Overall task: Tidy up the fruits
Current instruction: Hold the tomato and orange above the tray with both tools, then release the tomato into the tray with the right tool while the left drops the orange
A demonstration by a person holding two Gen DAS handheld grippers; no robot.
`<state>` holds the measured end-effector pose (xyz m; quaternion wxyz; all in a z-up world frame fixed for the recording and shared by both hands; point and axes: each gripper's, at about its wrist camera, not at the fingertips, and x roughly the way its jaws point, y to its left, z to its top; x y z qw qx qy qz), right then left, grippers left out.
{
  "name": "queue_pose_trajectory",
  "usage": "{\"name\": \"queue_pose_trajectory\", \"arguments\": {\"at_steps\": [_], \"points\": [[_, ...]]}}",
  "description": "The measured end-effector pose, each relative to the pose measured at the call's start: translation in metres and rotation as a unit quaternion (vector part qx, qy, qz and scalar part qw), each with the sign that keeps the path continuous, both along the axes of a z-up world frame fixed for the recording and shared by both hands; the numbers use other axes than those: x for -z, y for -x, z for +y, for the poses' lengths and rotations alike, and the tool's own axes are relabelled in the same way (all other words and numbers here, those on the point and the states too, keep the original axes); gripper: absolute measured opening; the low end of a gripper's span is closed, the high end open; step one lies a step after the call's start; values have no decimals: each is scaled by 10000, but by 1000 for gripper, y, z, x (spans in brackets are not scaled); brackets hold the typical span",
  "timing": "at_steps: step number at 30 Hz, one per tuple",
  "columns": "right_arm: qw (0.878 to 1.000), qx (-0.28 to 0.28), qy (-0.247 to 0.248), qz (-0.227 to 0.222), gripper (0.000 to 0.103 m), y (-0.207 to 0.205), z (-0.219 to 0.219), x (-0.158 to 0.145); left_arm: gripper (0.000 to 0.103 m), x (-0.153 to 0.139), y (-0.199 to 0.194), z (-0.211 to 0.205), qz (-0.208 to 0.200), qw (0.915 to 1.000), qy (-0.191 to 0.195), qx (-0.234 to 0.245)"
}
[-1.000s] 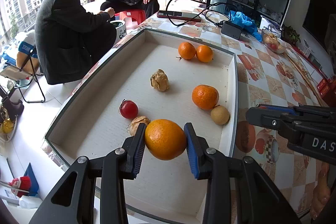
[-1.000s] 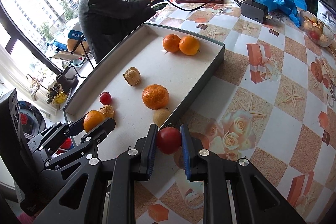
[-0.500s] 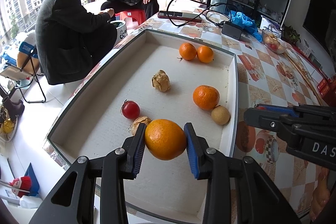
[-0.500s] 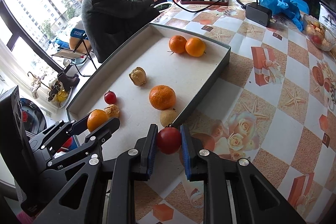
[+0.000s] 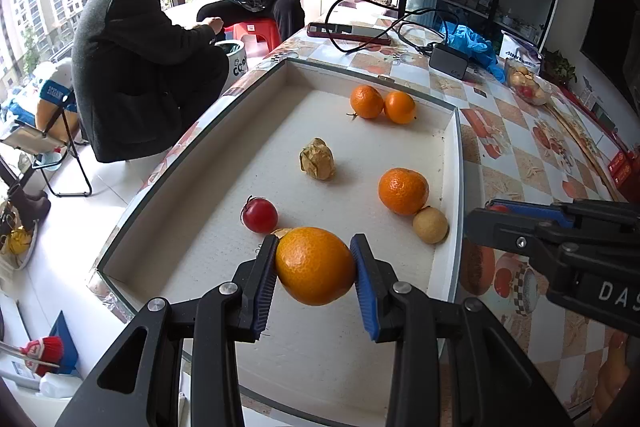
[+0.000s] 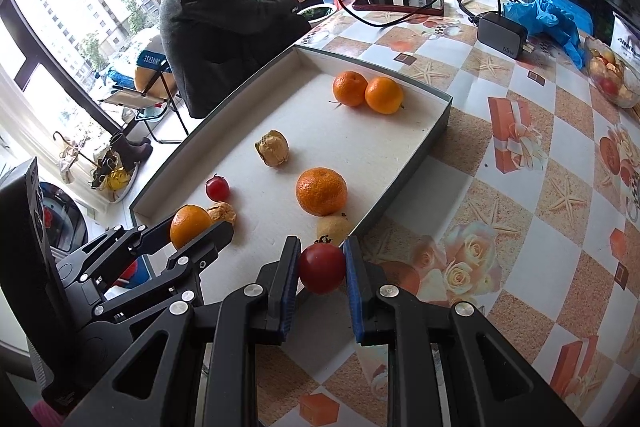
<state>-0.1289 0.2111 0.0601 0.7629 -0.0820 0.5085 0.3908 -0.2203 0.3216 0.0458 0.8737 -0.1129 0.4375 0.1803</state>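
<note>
My left gripper is shut on a large orange, held over the near end of the white tray. In the right wrist view the same orange sits between the left gripper's fingers. My right gripper is shut on a small red fruit, held above the tray's near right edge. Lying in the tray are two oranges at the far end, a third orange, a pale round fruit, a red fruit and a brown husked fruit. Another husked fruit is partly hidden behind the left gripper.
The patterned tablecloth stretches to the right of the tray. At the far end lie a phone, a black charger with cable, a blue bag and a glass bowl of fruit. Two people sit beyond the table's left edge.
Both grippers keep their fruits. The right gripper's view has shifted slightly, the tray sitting a little further right in it. The seated people have moved their hands.
</note>
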Motion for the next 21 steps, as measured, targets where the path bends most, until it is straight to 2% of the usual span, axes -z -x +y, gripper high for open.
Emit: {"name": "queue_pose_trajectory", "arguments": {"at_steps": [11, 21], "points": [[10000, -48, 30, 7, 23, 2, 6, 1, 40, 5, -1, 4, 58, 10000, 23, -32], [9998, -120, 103, -99, 23, -8, 31, -3, 40, 9, -8, 12, 135, 9998, 92, -82]]}}
